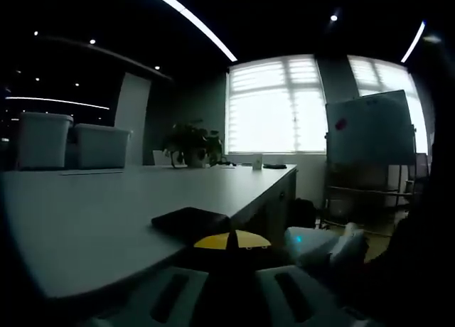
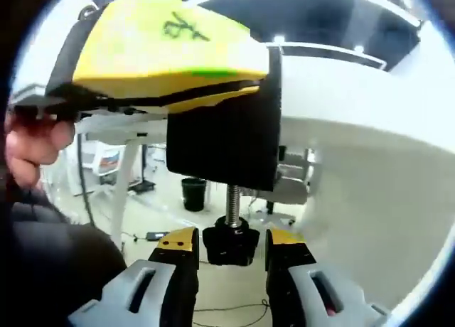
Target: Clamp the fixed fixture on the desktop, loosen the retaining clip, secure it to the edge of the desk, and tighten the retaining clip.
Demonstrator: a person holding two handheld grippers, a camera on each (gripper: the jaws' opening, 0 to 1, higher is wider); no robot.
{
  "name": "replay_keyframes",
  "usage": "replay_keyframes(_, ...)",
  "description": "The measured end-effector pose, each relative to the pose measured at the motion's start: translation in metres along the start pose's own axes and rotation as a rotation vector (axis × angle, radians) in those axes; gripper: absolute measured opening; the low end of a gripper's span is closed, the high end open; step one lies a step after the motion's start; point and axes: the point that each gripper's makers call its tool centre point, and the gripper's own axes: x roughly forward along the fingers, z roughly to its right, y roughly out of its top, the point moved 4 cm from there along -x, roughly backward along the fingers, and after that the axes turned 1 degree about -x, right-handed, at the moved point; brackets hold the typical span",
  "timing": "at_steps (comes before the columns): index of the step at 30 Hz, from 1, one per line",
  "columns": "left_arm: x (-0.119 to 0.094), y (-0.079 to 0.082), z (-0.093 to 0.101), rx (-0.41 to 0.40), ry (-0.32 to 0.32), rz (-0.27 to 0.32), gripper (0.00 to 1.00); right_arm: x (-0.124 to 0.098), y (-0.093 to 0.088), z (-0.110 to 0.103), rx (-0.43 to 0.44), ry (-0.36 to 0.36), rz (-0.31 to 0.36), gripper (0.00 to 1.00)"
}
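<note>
Looking along my right gripper point(image 2: 232, 259), I see the clamp point(image 2: 220, 138) hanging under the edge of the desk point(image 2: 370, 170). Its black body sits just below a yellow gripper part point(image 2: 163, 50) with a green scribble on it, which crosses the top of the right gripper view. A threaded screw point(image 2: 232, 199) runs down from the black body to a black knob point(image 2: 231, 243). That knob sits between my right jaws, whose yellow-tipped ends stand close on either side of it; I cannot tell whether they actually pinch it. A hand point(image 2: 32, 146) shows at the left of this view, beside the yellow part. Farther back, a dark bin point(image 2: 193, 193) stands on the floor.

From my left gripper point(image 1: 229, 284), the desk top point(image 1: 92, 213) stretches away, with the flat black top of the clamp point(image 1: 190, 222) lying on its near edge. A yellow tip point(image 1: 232, 240) shows just below it. My left jaws rise pale from the bottom, and I cannot tell how they stand. Beyond are a potted plant point(image 1: 190, 143), two pale bins point(image 1: 71, 141), a whiteboard point(image 1: 370, 128) and bright windows point(image 1: 271, 105).
</note>
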Motion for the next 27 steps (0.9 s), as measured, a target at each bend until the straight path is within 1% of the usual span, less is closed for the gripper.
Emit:
replay_keyframes(1, 0.000, 0.000, 0.000, -0.003, 0.001, 0.000, 0.01, 0.000, 0.000, -0.002, 0.011, -0.020, 0.006, 0.35)
replay_keyframes(2, 0.000, 0.000, 0.001, -0.007, 0.002, 0.000, 0.01, 0.000, 0.000, 0.000, 0.001, -0.049, 0.004, 0.35)
replay_keyframes(6, 0.000, 0.000, 0.001, -0.012, -0.002, 0.001, 0.01, 0.009, -0.002, -0.008, 0.013, -0.053, -0.006, 0.34)
replay_keyframes(7, 0.000, 0.000, 0.001, -0.013, -0.003, 0.003, 0.01, 0.009, -0.002, -0.007, 0.006, -0.067, -0.008, 0.34)
replay_keyframes(11, 0.001, 0.000, 0.001, -0.017, -0.008, 0.009, 0.01, 0.009, -0.002, -0.002, -0.008, -0.096, -0.012, 0.28)
replay_keyframes(13, 0.001, 0.000, 0.001, -0.019, -0.009, 0.012, 0.01, 0.008, -0.002, -0.001, -0.026, -0.100, -0.014, 0.28)
replay_keyframes(18, 0.002, 0.000, 0.001, -0.021, -0.012, 0.014, 0.01, 0.008, -0.002, -0.001, -0.015, -0.078, -0.025, 0.27)
replay_keyframes(19, 0.002, 0.000, 0.001, -0.023, -0.013, 0.015, 0.01, 0.008, -0.002, -0.001, -0.011, -0.062, -0.030, 0.27)
replay_keyframes(21, 0.002, 0.000, 0.001, -0.022, -0.015, 0.013, 0.01, 0.009, -0.002, -0.001, -0.037, -0.006, -0.042, 0.27)
replay_keyframes(24, 0.002, 0.000, 0.001, -0.021, -0.020, 0.010, 0.01, 0.010, -0.003, -0.002, -0.047, 0.142, -0.039, 0.27)
replay_keyframes(26, 0.002, 0.000, 0.002, -0.021, -0.021, 0.005, 0.01, 0.009, -0.003, 0.000, -0.096, 0.239, -0.043, 0.27)
replay_keyframes(27, 0.002, 0.000, 0.002, -0.021, -0.022, 0.004, 0.01, 0.009, -0.003, -0.001, -0.089, 0.302, -0.051, 0.27)
